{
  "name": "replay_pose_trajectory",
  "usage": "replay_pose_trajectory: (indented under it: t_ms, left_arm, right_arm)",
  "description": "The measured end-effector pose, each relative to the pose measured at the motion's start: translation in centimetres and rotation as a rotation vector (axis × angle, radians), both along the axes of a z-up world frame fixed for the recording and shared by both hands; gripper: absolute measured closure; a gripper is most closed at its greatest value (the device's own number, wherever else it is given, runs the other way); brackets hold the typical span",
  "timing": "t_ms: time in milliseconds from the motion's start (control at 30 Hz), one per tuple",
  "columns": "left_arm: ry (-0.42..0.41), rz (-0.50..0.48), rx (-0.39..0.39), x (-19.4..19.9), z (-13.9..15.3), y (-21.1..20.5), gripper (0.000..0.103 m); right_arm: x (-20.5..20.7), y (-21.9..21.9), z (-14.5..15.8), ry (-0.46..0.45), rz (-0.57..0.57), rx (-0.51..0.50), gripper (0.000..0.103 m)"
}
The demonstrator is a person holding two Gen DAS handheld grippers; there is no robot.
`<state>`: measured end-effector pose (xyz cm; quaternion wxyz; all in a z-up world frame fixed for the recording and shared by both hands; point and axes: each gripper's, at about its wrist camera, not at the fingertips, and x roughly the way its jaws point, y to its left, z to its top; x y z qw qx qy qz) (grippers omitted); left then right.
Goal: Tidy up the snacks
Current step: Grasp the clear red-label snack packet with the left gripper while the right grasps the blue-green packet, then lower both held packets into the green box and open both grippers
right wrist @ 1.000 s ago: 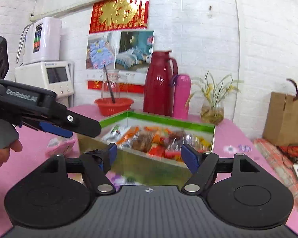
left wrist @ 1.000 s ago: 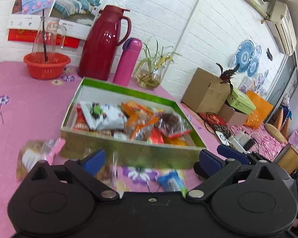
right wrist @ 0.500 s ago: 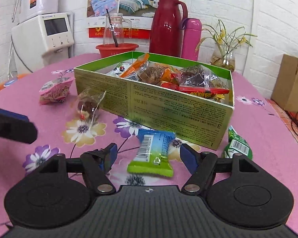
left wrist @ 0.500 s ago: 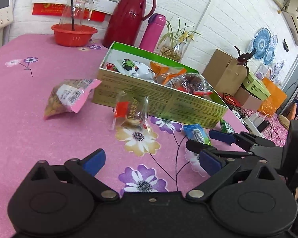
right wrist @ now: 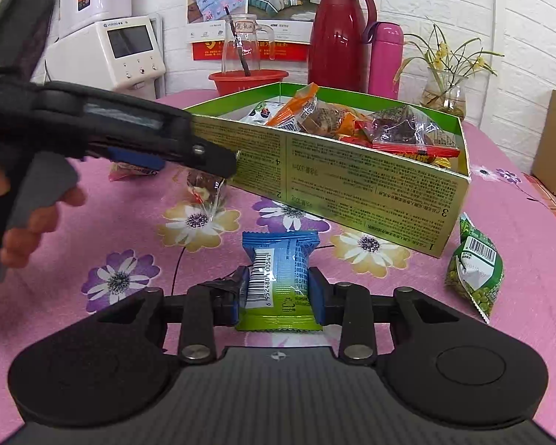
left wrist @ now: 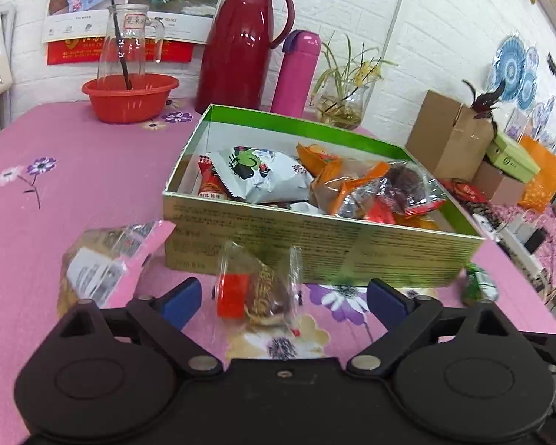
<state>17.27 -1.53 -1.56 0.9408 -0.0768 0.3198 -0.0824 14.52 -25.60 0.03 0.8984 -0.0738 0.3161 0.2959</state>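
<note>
A green cardboard box holds several snack packets. My left gripper is open, its fingers on either side of a clear-wrapped snack with a red label that lies on the pink cloth in front of the box. That snack also shows in the right wrist view, under the left gripper. My right gripper is shut on a blue and green packet lying on the cloth. A pink-edged packet lies left of the box. A green pea packet lies at the box's right corner.
At the back of the table stand a red basin with a glass jug, a dark red thermos jug, a pink flask and a plant vase. Cardboard boxes stand beyond the table's right edge. A white appliance stands at back left.
My left gripper has moved forward over the clear-wrapped snack, jaws still open. My right gripper has moved onto the blue and green packet and closed on it.
</note>
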Motion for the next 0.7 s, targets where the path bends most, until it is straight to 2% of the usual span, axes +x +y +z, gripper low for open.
replay_pose_trajectory:
  t_ms: [67,100,133,200,367,533,700]
  left_arm:
    - [0.024,-0.003,0.012,0.9,-0.5,0.0,0.066]
    - [0.041,-0.005,0.012,1.2,-0.8,0.1,0.074]
    - [0.054,-0.012,0.000,1.3,-1.0,0.2,0.089]
    - [0.073,-0.014,-0.021,1.5,-1.4,0.6,0.091]
    - [0.067,-0.009,-0.010,1.5,-1.5,0.6,0.092]
    - [0.082,-0.034,-0.036,1.0,-1.0,0.5,0.095]
    - [0.023,-0.091,-0.086,-1.0,1.7,0.1,0.097]
  right_arm:
    - [0.1,0.0,0.0,0.002,-0.002,0.003,0.044]
    - [0.1,0.0,0.0,0.004,-0.003,0.004,0.044]
    - [0.1,0.0,0.0,0.004,-0.004,0.004,0.042]
    - [0.2,0.0,-0.1,0.006,-0.004,0.001,0.041]
    - [0.5,0.2,-0.1,0.010,0.002,0.004,0.042]
    - [0.5,0.1,-0.1,0.021,0.028,0.027,0.050]
    - [-0.3,-0.1,2.1,-0.059,0.056,0.080,0.051]
